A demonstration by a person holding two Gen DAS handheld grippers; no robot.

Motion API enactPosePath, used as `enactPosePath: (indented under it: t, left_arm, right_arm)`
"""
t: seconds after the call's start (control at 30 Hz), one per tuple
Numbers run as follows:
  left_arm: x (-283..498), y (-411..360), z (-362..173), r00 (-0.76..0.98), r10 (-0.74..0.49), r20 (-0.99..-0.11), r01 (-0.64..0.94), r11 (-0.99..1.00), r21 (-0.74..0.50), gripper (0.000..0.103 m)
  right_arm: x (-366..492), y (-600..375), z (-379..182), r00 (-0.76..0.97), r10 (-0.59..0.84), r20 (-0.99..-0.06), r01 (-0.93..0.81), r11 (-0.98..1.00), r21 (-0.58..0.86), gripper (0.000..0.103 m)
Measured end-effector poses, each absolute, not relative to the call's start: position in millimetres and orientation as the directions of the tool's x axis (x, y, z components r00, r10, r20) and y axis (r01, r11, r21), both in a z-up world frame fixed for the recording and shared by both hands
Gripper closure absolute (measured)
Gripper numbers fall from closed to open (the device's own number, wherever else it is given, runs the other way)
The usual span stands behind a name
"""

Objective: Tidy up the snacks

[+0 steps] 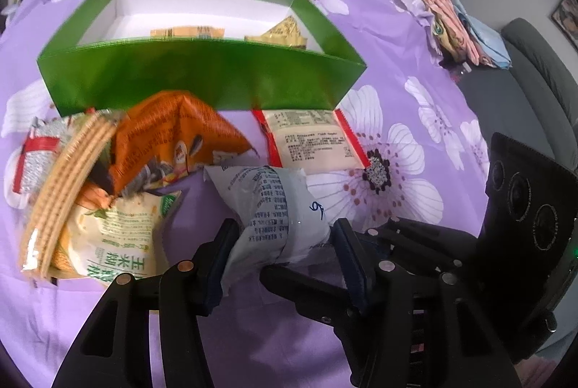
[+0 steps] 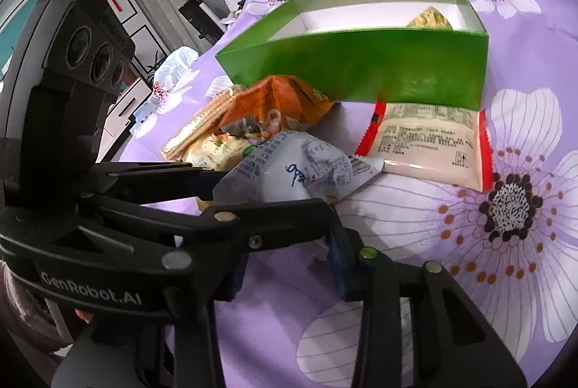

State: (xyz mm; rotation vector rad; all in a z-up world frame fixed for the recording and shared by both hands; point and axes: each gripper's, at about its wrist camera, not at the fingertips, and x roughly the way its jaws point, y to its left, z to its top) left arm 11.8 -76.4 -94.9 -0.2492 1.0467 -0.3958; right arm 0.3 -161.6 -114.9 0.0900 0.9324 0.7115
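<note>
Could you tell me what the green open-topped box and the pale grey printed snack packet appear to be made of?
Green open-topped box: likely glossy coated cardboard; sharp folds, sheen. Pale grey printed snack packet: apparently thin plastic film; it crinkles and shines.

- Left gripper [image 1: 283,243]: tilted downward, its two fingers [image 1: 220,254] drawn close and pressing on a pale snack packet [image 1: 274,207] from either side.
- Right gripper [image 2: 289,265]: tilted downward just beside the left one, jaws narrow with nothing visibly between the pads; its grip cannot be judged.
</note>
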Motion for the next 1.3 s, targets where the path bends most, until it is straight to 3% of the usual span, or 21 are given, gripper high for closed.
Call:
enactPosePath:
  t: [0.67,1.3]
  left_arm:
    - [-10,-81,-17,0.593,-0.431,-0.680,0.299,0.902,-0.310,0.048]
    - [12,-75,13,0.653,-0.435,-0.619,0.330,0.900,-0.284,0.048]
  right_arm:
    - [-19,-168,-40,0.535,0.596,-0.599,-0.582,0.774,0.249,0.065]
    - [1,-163,-10,0.597,0.592,-0.542,-0.606,0.775,0.179,0.065]
